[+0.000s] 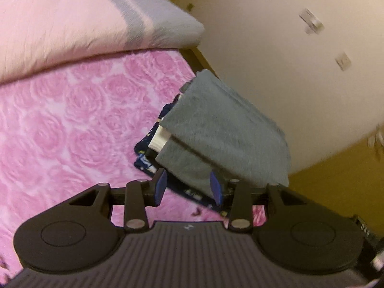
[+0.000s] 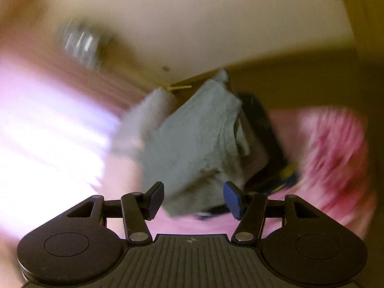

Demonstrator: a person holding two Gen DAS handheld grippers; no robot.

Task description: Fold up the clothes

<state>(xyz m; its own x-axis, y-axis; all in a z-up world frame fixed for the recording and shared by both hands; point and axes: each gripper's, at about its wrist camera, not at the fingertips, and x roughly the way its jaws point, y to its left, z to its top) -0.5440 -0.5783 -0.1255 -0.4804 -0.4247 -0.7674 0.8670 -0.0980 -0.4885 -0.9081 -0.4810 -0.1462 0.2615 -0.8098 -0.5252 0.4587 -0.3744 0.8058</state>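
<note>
Grey garment (image 1: 223, 139) between left claw (image 1: 189, 187) pads

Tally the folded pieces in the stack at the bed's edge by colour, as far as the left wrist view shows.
Grey: 1, the grey folded cloth on top
White: 1, a white layer showing at the side
Dark blue patterned: 1, the dark blue piece at the bottom
Total: 3 visible; any hidden layers cannot be counted.
</note>
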